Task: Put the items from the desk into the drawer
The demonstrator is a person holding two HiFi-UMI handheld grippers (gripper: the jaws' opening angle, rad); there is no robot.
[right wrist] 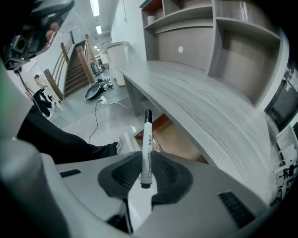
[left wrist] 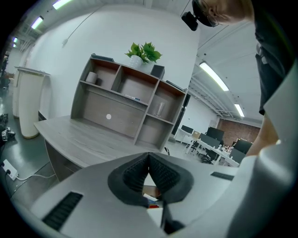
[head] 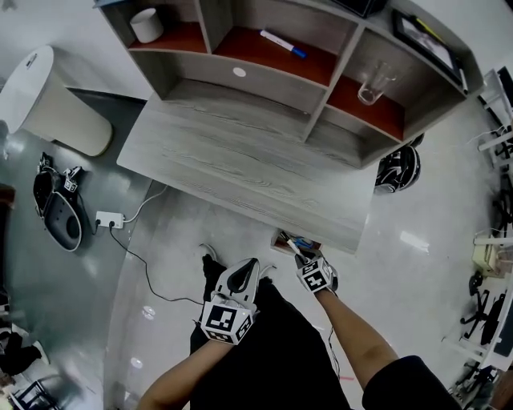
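A: Right gripper (right wrist: 145, 175) state?
B: Clamped on one marker (right wrist: 147, 148). The white barrel is pinched near its lower end between the pads.

A: Axis?
B: The long axis is run along the jaws, near upright in the right gripper view. The dark tip is pointed away from the gripper, toward the drawer (right wrist: 173, 139).

A: Drawer?
B: It is pulled out under the desk (head: 240, 160) front edge, and a reddish-brown inside is seen. The marker is held in the air just before the opening, below desk-top level.

A: Left gripper (left wrist: 149, 162)?
B: Its pads are pressed together at the tips with nothing held. It is kept low beside the right one, in front of the desk.

A: Counts?
B: Two markers in all, one gripped and a second marker (head: 282, 42) lying in the middle shelf bay. One glass (head: 375, 82) is seen in the right bay and one white cylinder (head: 147, 24) in the left bay.

A: Room?
B: Open floor is seen left of the drawer, a cable (head: 144, 264) is run across it, and the desk edge is overhung above the drawer
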